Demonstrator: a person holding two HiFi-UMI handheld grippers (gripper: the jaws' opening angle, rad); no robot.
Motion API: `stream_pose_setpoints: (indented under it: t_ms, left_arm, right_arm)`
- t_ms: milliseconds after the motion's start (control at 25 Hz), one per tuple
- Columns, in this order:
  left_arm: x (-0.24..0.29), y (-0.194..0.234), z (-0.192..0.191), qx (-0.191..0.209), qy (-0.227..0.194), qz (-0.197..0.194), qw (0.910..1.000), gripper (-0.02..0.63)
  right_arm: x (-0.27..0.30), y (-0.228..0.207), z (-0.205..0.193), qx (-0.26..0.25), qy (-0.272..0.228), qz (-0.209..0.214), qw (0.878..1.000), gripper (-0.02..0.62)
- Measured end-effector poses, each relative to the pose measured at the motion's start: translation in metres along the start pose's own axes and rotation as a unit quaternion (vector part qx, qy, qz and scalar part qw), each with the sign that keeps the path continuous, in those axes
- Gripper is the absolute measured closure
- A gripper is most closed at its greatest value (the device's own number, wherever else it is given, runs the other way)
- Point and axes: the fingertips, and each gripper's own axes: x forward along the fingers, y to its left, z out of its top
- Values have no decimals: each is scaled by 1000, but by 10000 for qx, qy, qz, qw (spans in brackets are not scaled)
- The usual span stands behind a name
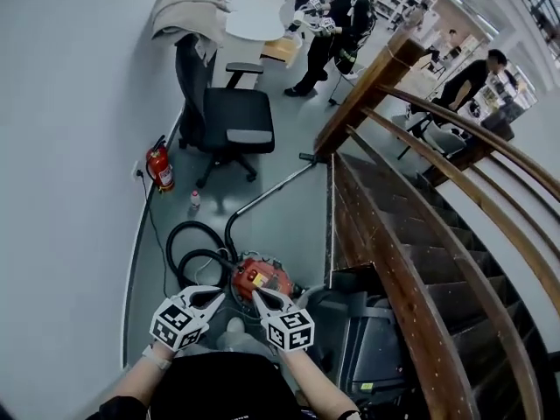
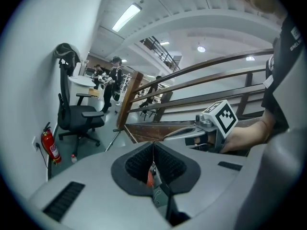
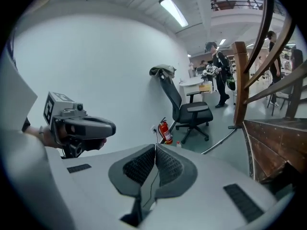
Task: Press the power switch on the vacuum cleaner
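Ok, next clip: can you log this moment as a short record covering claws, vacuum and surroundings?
left claw: shut, empty, held over the vacuum cleaner
right claw: shut, empty, beside the left one
vacuum cleaner: red, on the floor below both claws
hose: black, looped to the vacuum's left
nearby: office chair, fire extinguisher by the wall, wooden staircase at right
switch contact: cannot tell

Red vacuum cleaner (image 1: 262,278) sits on the floor (image 1: 289,204) beside the stairs (image 1: 411,261), black hose (image 1: 186,241) looped
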Motion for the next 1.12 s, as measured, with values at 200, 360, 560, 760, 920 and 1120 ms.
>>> stream_pose_setpoints:
  t_ms: [200, 360, 560, 760, 920, 1120]
  left_arm:
    - [8, -20, 20, 191, -18, -340, 9992, 591]
    - [12, -30, 36, 376, -70, -484, 9981, 591]
    - [8, -52, 60, 585, -339, -663, 9955, 591]
    - [5, -64, 69, 701, -508, -723, 9936, 591]
    - [2, -67, 77, 787, -578, -733, 9925, 591]
    - [-1, -73, 84, 840, -703, -746, 9912, 591]
  right_arm:
    - [-37, 0, 28, -44, -513, -219, 9984, 569]
    - [-67, 1, 47, 34, -993, -298, 9946, 569]
    - [-102, 10, 65, -96, -1612, -237, 9866, 569]
    - [-124, 17, 75, -231, -2019, -159, 9790, 569]
    - [-132, 22, 80, -256, -2233, -122, 9743, 569]
    - [-135, 24, 78, -270, -2311, -108, 9725, 569]
